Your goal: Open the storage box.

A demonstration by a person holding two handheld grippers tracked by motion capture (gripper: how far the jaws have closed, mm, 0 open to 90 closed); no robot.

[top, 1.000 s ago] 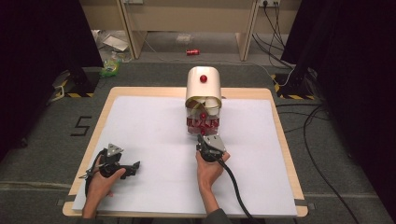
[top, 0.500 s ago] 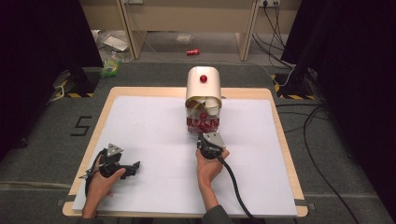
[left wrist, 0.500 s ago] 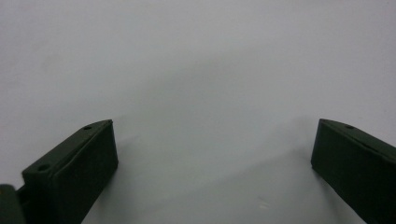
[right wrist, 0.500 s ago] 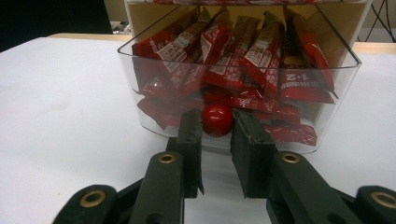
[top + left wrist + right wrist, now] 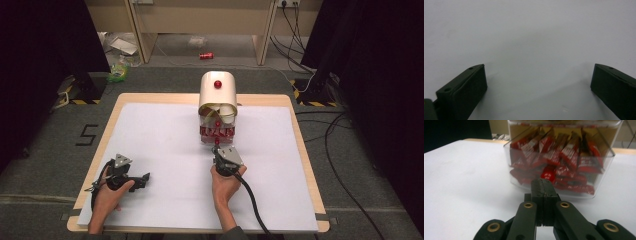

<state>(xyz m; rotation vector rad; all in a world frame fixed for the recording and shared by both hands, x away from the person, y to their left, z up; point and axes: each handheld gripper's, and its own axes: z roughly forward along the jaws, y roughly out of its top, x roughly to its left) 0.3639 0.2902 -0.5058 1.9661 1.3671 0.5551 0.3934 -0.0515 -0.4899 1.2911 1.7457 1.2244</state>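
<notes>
Pointing at the clear box [image 5: 560, 162] of red packets [image 5: 571, 152], the right tongs [image 5: 543, 185] are clenched, empty, just before its front wall mid-worktop [image 5: 165, 135]. Left tongs [image 5: 537, 87] released, resting apart. Approach slowly w/ straight wrist, I judge, so box won't slide.

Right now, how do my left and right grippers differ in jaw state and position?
The left gripper has its jaws wide apart, nothing between them; the right gripper has its jaws pressed together. The left faces bare white table cover near the table's front left; the right points at the clear box of red packets, just short of it. Both are hand-held and low over the table.
</notes>
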